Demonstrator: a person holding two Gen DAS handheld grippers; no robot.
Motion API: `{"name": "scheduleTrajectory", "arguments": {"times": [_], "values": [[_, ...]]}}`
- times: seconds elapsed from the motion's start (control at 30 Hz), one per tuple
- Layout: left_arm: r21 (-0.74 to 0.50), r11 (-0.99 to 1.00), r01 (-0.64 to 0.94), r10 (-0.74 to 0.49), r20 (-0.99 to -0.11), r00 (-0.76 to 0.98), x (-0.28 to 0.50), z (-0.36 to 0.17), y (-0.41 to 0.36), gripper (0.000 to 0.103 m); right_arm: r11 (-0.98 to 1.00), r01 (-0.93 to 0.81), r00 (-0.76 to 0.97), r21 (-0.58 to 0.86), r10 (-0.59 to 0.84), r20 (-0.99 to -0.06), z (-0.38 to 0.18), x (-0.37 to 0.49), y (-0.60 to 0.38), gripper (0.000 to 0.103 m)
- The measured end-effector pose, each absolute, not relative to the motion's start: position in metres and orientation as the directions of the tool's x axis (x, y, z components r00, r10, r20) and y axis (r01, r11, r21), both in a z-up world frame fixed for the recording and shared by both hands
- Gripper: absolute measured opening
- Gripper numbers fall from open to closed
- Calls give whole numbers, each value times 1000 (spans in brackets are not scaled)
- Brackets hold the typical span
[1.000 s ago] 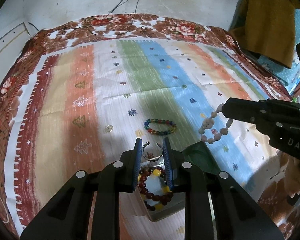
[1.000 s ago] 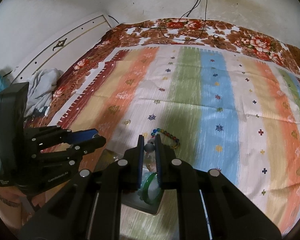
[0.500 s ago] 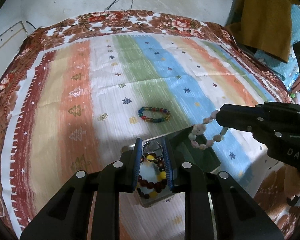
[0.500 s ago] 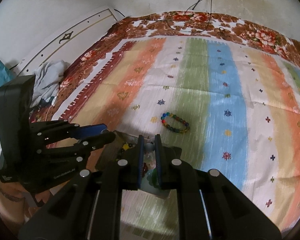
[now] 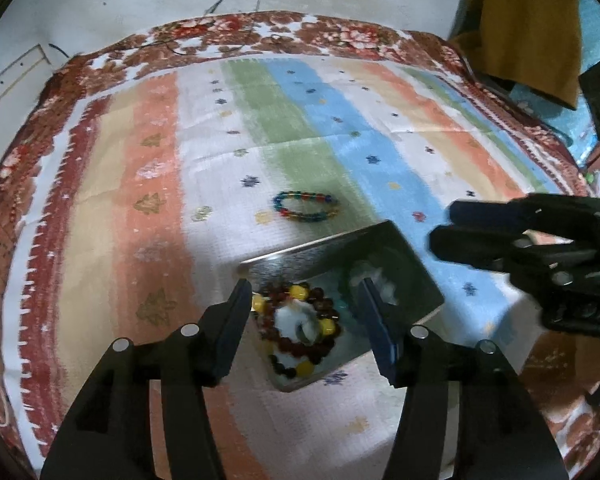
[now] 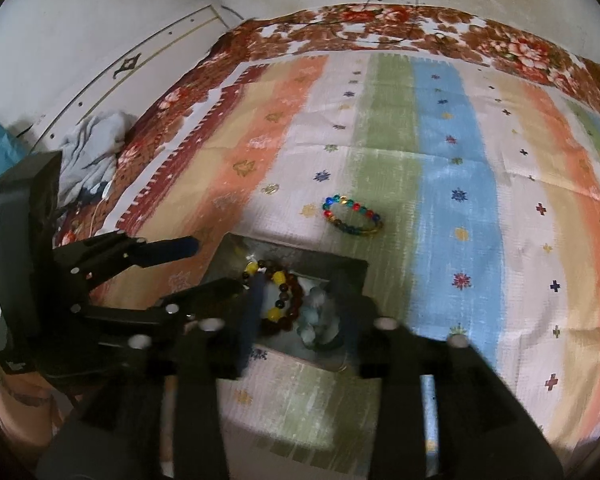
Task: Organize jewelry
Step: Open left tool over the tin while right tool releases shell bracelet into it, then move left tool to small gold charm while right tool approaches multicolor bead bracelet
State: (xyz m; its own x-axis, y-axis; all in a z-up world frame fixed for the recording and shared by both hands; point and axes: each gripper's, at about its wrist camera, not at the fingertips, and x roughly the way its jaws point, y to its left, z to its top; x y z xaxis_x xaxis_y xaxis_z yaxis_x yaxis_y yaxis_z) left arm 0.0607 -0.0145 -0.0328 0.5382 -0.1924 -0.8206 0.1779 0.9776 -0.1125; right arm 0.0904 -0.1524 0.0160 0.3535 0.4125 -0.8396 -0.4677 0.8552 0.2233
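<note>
Both our claws, pinched shut a second ago, are now opening with nothing between them: left claw (image 5: 304,300), right claw (image 6: 300,308). The silver ring (image 5: 305,330) and pale bead bracelet (image 6: 314,312) lie in the metal tray (image 5: 312,250), beside a red-and-yellow bracelet (image 5: 296,330). The multicolored bracelet (image 5: 305,207) lies farther off on the striped bedsheet (image 5: 140,220).

A home bedroom: a striped floral bedspread (image 5: 148,184) against a wall, with clothes (image 6: 94,142) piled beside it.

Metal tray (image 5: 300,254) sits flat on the striped cloth, holding a dark-red and yellow bead bracelet (image 5: 300,328) with a small ring inside its loop, plus pale beads and a green bangle at its 3 o'clock. Multicolour bead bracelet (image 5: 306,207) lies flat on the cloth near the tray's 12 o'clock edge, not touching.
</note>
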Motion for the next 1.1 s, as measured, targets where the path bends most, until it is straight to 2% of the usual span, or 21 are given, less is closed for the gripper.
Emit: {"name": "scheduleTrajectory", "arguments": {"times": [0.33,0.97,1.1], "values": [[-166,983,78,-181,-812,555,72,-29,19,55,887,-410,379,212,377,-845,11,108,-165,53],[-125,991,49,-133,-845,518,118,-41,31,56,915,-369,373,163,307,-876,-8,153,-161,56],[-116,992,54,-127,-850,511,126,-42,32,59,918,-364,362,158,296,-884,-16,162,-160,61]]}}
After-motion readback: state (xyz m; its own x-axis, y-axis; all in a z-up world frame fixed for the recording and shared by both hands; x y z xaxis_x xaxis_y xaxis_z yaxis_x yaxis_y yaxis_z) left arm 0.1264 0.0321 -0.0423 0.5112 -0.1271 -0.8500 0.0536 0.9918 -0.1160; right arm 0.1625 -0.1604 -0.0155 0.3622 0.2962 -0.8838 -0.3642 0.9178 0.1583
